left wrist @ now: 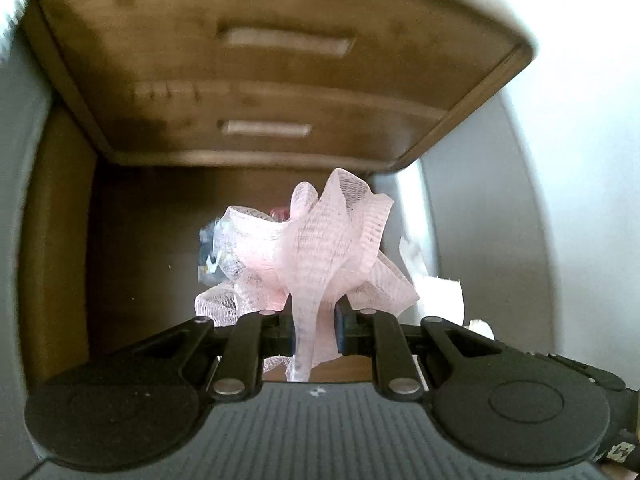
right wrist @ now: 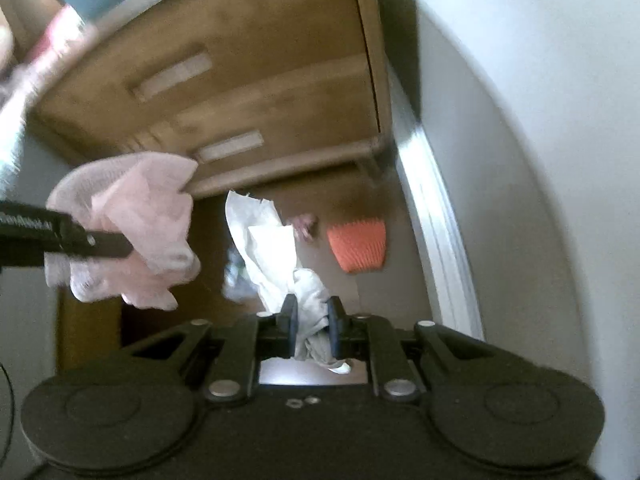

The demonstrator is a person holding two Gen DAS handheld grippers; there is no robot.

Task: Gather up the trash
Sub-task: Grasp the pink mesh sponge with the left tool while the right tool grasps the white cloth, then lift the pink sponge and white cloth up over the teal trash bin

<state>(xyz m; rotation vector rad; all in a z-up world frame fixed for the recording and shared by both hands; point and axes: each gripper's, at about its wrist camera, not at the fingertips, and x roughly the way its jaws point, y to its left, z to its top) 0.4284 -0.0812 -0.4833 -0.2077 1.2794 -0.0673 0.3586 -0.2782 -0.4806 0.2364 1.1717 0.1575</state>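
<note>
Gripping a bunch of pink mesh netting [left wrist: 320, 248], the left tongs [left wrist: 314, 330] are clamped tight on it above the floor, in front of a wooden drawer cabinet [left wrist: 280, 80]. Beside them, the right tongs [right wrist: 313, 330] pinch crumpled white paper [right wrist: 272, 248]. An orange ribbed cup [right wrist: 358, 246] lies on the floor below.

The pink mesh netting [left wrist: 320, 240] covers most of a clear crinkled wrapper [left wrist: 218, 254] behind it on its left; only that edge shows, contents unreadable. A small red scrap [left wrist: 280, 212] peeks over the netting's top, identity unclear. Right of the netting, white paper [left wrist: 440, 294] is partly hidden. In the right wrist view, the wooden drawer unit [right wrist: 256, 92] is motion-blurred; left of it a teal and pink shape [right wrist: 60, 12] is cut by the frame edge, smeared beyond telling.
</note>
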